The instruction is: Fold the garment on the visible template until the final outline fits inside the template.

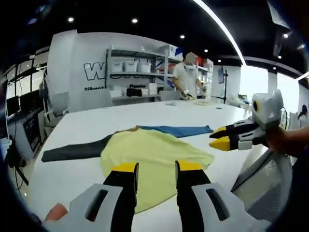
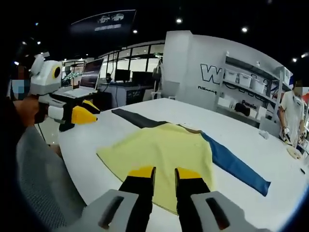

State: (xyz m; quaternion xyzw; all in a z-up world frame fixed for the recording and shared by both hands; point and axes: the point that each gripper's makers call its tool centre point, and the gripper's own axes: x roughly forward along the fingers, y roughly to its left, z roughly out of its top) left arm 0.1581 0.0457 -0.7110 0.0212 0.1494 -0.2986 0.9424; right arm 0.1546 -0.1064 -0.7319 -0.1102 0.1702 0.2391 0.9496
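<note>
Left gripper [image 1: 156, 170], right gripper [image 2: 164, 174] — black jaws, yellow tips, grey-white bodies; grey sleeve [image 2: 41, 179] at 8 o'clock.

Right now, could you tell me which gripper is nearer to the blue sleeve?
Right. The right gripper sits just beyond the cuff end of the blue sleeve. The left gripper is on the far side of the yellow shirt, by the dark sleeve.

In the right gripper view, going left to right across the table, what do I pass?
The other tool → black sleeve → yellow body of the garment → blue sleeve → person by the shelves.
</note>
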